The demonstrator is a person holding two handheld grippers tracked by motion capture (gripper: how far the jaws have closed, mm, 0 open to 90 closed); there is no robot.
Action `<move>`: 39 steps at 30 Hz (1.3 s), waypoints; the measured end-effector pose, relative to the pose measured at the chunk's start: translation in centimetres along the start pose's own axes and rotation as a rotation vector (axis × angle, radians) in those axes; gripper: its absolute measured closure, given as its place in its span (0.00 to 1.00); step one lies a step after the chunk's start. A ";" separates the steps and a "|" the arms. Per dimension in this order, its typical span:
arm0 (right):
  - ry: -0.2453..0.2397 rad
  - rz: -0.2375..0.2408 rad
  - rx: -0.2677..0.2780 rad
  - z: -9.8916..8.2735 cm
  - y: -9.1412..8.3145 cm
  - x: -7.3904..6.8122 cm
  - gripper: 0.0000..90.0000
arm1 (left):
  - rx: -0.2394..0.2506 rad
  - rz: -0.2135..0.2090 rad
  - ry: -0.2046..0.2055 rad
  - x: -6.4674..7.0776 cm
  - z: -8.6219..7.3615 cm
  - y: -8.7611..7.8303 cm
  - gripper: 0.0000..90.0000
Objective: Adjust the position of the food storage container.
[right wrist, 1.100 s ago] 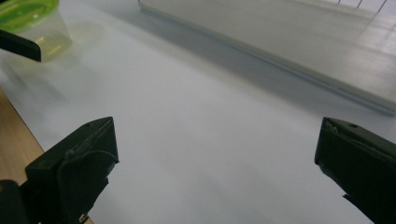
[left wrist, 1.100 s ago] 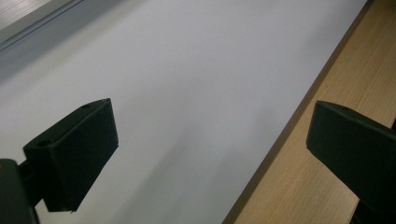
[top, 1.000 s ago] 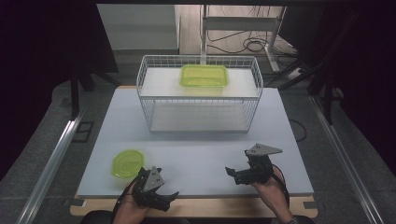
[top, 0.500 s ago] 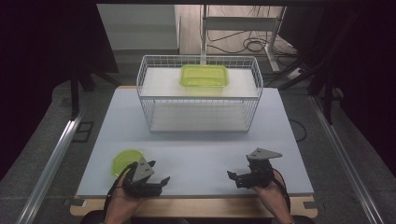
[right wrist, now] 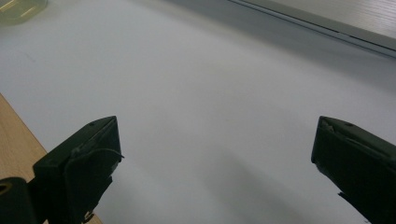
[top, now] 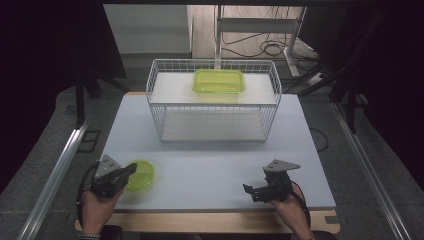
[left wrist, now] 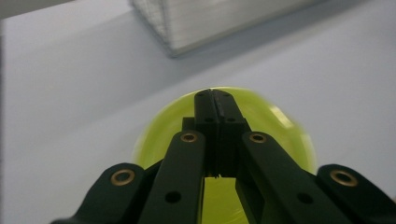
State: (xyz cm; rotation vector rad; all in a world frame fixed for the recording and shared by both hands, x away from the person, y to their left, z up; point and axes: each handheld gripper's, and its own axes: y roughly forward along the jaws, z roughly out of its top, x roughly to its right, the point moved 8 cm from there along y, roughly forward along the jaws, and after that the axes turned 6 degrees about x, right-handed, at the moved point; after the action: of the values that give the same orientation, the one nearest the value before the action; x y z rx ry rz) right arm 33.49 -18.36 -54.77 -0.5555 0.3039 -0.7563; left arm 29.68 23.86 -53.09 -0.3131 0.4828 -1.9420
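1. My left gripper [top: 131, 169] is at the near left part of the table [top: 210, 150], and its tip is over the near left edge of the round green lid [top: 140, 175]
2. In the left gripper view my left gripper [left wrist: 212, 95] has its two black jaws pressed flat together, with nothing between them that I can see (they have just been closing)
3. The round green lid [left wrist: 280, 135] lies flat on the white table [left wrist: 84, 84] right under those closed jaws, and I cannot tell if the tip touches it
4. My right gripper [top: 250, 189] is at the near right part of the table, well apart from the lid, and it points to the left
5. In the right gripper view my right gripper [right wrist: 215, 144] has its jaws wide apart, and there is just bare white table [right wrist: 210, 70] between them
6. A white wire basket [top: 213, 102] stands at the far middle of the table, with its long side facing me
7. A green box [top: 219, 81] with round corners sits in the far part of the basket, a bit to the right of its middle
8. In the left gripper view a corner of the wire basket [left wrist: 205, 23] is up at the far end, past the lid
9. My hands hold both grippers close to the near edge of the table
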 end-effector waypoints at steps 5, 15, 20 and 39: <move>-0.001 0.006 -0.019 -0.3 0.3 -0.1 0.03 | -0.014 0.101 -0.056 -3.5 -1.6 -1.0 1.00; -0.011 0.008 -0.041 -0.7 0.4 -0.1 0.03 | -0.099 0.129 -0.055 -3.9 -3.5 -0.1 1.00; -0.013 0.008 -0.051 -0.8 0.5 -0.1 0.04 | -0.120 0.123 -0.039 -3.1 -3.6 0.9 1.00; -0.012 0.007 -0.059 -0.9 0.6 -0.1 0.03 | -0.160 0.018 0.004 0.4 -3.1 2.3 1.00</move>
State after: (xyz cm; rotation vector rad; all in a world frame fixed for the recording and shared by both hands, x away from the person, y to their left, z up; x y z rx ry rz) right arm 33.32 -18.30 -55.87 -0.6139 0.3175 -0.7391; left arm 30.07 23.27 -56.94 -0.4062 0.6433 -1.8904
